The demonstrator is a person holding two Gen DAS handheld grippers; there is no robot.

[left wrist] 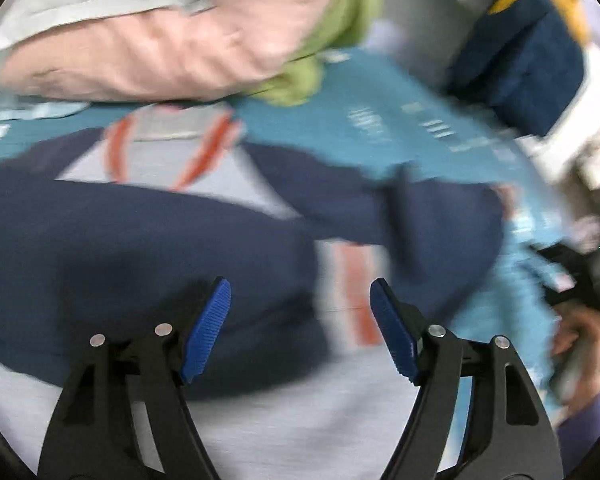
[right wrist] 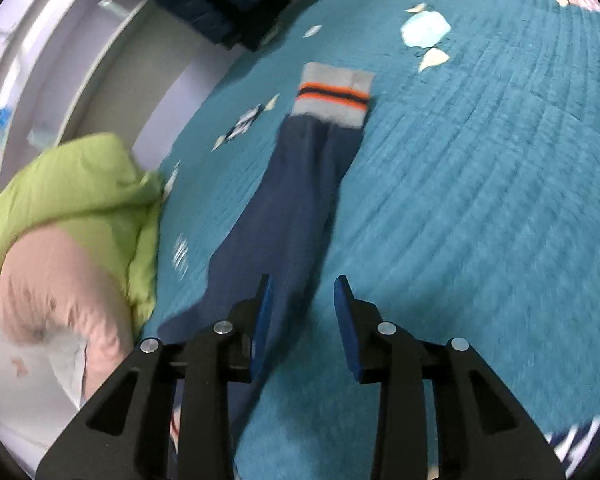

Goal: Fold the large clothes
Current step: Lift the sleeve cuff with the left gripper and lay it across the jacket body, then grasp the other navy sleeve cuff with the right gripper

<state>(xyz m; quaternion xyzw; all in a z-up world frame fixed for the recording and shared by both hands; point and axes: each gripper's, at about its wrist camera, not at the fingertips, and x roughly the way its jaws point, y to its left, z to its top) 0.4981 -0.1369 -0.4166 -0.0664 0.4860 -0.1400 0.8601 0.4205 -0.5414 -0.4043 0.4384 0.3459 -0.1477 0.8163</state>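
A navy and grey sweater (left wrist: 148, 240) with orange stripes lies on a teal quilted bedspread (left wrist: 340, 96). My left gripper (left wrist: 300, 312) is open and empty, just above the sweater's body. In the right wrist view one navy sleeve (right wrist: 288, 200) stretches away from me, ending in a grey cuff (right wrist: 332, 94) with an orange band. My right gripper (right wrist: 303, 308) is open and empty, hovering over the near end of that sleeve.
A pile of pink (left wrist: 140, 48) and green (left wrist: 340, 20) bedding lies at the bed's far side; it also shows in the right wrist view (right wrist: 80, 184). A folded dark blue garment (left wrist: 520, 64) sits near the bed edge. A pale wall or bed frame (right wrist: 80, 60) borders the bed.
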